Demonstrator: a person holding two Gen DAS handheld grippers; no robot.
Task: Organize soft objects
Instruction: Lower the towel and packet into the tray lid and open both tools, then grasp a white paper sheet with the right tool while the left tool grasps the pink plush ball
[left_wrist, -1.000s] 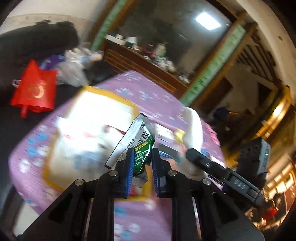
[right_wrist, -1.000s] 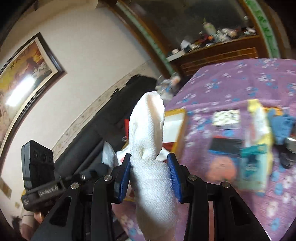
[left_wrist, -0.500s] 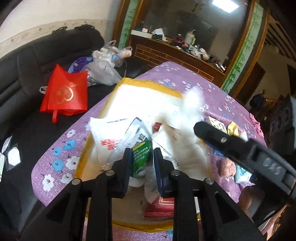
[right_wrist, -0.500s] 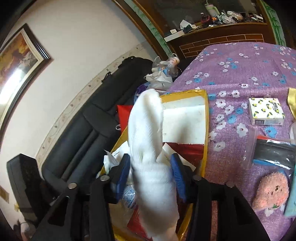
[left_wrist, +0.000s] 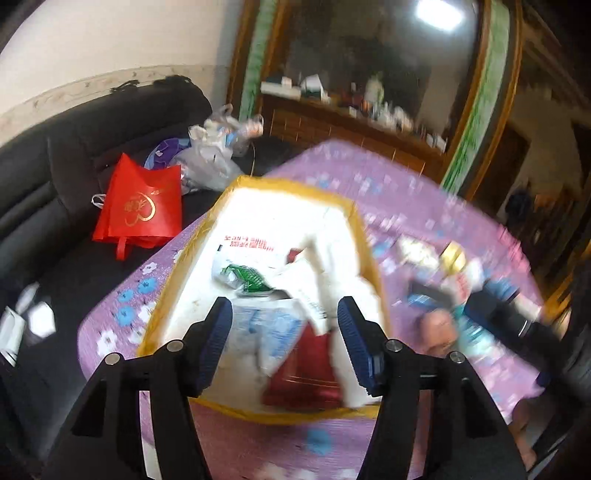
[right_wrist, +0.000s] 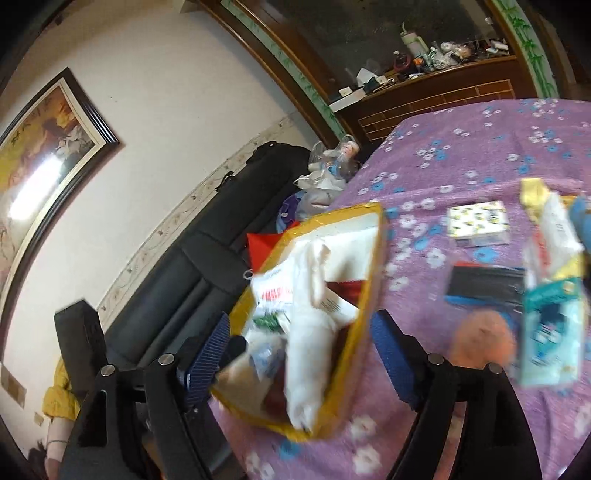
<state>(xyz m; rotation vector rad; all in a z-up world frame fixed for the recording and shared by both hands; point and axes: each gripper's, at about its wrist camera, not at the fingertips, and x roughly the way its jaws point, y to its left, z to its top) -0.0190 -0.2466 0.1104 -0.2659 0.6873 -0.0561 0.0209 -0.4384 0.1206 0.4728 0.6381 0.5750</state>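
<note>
Both the green sachet (left_wrist: 245, 275) and the white towel (right_wrist: 310, 332) now lie inside the yellow-rimmed box (left_wrist: 295, 186), the left gripper (left_wrist: 284, 338) and right gripper (right_wrist: 301, 354) having just spread and let go, so two soft items are stowed.

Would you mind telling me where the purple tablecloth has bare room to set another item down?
The far stretch of tablecloth, between the yellow-rimmed tray and the wooden cabinet, is bare. The tray is piled with a white cloth and packets; beside it, the floral box and black pouch crowd the cloth.
</note>
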